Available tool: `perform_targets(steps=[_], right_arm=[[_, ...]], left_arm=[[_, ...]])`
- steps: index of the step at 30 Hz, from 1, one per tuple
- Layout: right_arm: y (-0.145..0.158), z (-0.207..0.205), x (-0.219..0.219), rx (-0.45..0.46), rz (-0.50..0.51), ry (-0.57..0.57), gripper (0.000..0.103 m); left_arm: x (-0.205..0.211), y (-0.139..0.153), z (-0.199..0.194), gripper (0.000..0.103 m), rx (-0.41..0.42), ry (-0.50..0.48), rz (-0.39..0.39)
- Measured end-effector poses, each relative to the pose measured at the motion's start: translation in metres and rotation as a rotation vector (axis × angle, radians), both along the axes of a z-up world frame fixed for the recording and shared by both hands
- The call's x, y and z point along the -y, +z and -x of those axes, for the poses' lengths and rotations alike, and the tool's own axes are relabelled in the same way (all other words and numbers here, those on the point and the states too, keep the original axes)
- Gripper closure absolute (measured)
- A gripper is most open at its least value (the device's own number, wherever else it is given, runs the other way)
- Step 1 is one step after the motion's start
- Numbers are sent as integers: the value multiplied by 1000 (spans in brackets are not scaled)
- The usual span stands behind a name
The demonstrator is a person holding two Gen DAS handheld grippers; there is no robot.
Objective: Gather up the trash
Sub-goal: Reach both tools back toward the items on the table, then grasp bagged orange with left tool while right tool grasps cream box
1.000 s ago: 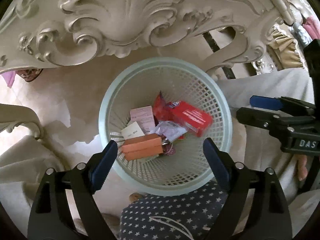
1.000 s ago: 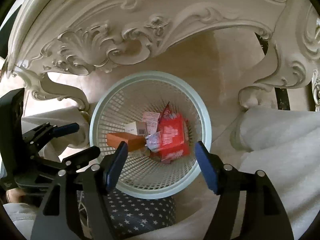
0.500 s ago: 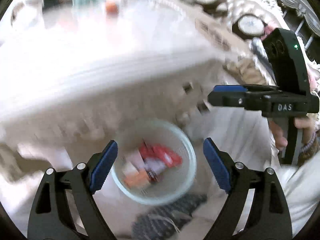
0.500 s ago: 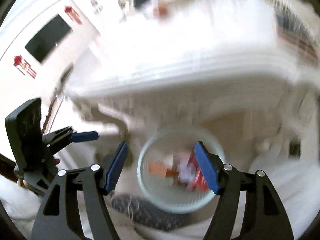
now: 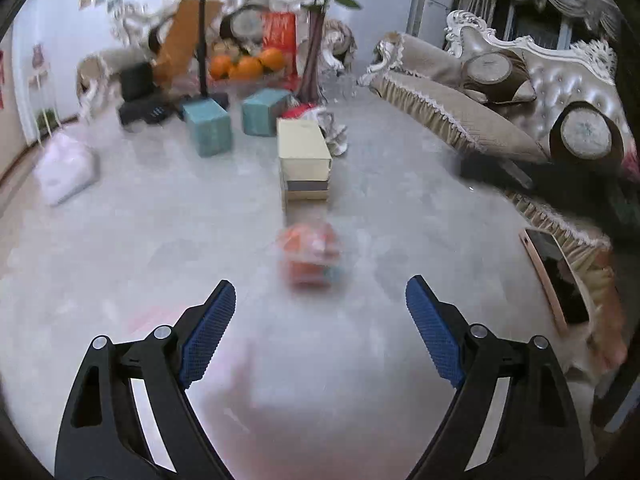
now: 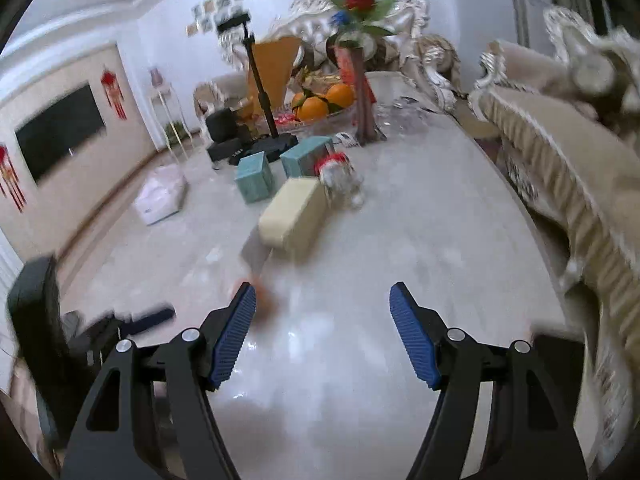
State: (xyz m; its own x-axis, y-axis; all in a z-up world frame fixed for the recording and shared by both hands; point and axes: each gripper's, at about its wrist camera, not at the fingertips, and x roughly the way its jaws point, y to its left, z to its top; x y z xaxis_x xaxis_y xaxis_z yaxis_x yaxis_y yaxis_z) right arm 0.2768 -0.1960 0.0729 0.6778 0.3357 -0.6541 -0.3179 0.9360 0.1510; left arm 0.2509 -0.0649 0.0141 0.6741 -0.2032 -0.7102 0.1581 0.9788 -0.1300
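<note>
Both grippers now look across a pale marble table (image 5: 160,240). My left gripper (image 5: 320,312) is open and empty; a blurred red-orange packet (image 5: 310,258) lies on the table just ahead of it. My right gripper (image 6: 322,316) is open and empty; the same packet shows as an orange blur (image 6: 264,300) beside its left fingertip. The left gripper (image 6: 136,320) appears at the left of the right wrist view. Further back lie a cream box (image 5: 304,152), two teal boxes (image 5: 208,128) and a crumpled red-and-white wrapper (image 6: 336,168). The waste basket is out of view.
A vase of roses (image 5: 316,60), a bowl of oranges (image 5: 244,66), a black stand (image 5: 204,32) and dark devices stand at the table's far end. A white pack (image 5: 66,170) lies far left. Ornate sofas (image 5: 540,92) line the right; a phone (image 5: 560,280) lies there.
Both grippers have swung up from over the basket under the table's edge to look across the tabletop. Both stay open and empty.
</note>
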Motion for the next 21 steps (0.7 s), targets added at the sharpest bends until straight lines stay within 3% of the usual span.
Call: perform_targets(steps=[6,10,15,18,21], right_arm=[[-10,-66,-66,-119,109,17,37],[-30,-88,-92,-181,191,15,37],[-43,-104,-81,-196,253,-41,37],[-51,-114,-65,-235,155,5,37],[-52,-113,-57,-180,180,41,37]], left_arm=[[-15,-19,-16,18,-66,35,104],[-29,-22,-22,18,-81,90,64],[-29,-23,-34,18,-95,48,91],[-17,-23,-43,18,-100,23,39],[-11,-25,-52,18,-101,20,-10]])
